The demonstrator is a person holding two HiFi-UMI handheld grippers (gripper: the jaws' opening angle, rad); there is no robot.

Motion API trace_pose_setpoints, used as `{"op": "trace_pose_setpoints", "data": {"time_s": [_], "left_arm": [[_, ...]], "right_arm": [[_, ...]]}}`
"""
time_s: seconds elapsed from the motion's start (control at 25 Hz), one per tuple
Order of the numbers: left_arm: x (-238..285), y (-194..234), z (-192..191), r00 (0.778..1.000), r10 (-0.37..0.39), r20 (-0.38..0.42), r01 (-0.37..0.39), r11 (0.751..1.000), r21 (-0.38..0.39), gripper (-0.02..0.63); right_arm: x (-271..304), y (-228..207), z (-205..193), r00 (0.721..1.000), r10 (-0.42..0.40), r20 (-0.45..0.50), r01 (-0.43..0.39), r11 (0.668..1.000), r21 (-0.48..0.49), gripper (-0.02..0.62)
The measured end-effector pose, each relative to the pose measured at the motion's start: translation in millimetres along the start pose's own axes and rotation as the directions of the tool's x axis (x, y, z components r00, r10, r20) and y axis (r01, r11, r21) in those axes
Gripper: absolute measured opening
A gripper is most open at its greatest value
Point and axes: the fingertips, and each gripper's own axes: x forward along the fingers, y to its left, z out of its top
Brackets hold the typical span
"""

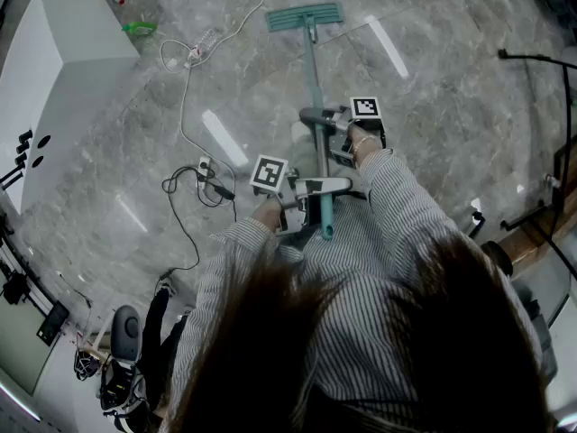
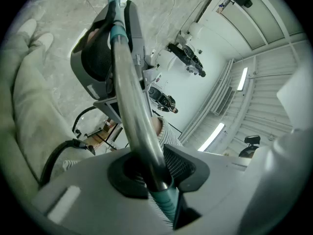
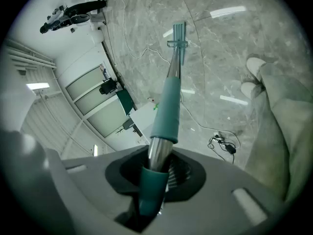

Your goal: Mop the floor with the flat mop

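Person in a striped shirt holds the flat mop out in front over a grey marble floor, its teal head lying flat on the stone well ahead. Left gripper has its fingers clamped tight on the handle near its upper teal end. Right gripper grips the handle further down, fingers closed on it just short of a teal sleeve. White cable and a power strip lie to the left, near a white cabinet.
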Motion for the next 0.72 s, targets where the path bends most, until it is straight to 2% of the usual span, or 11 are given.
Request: {"op": "trace_pose_setpoints", "data": {"time_s": [0.72], "left_arm": [[-2.4,-6.1,-4.1,0.999,0.013,-0.048,-0.014,1.0,-0.017,0.091]], "right_arm": [[3.8,4.4,-4.1,1.0,-0.004,-0.003,0.004,1.0,0.023,0.074]]}}
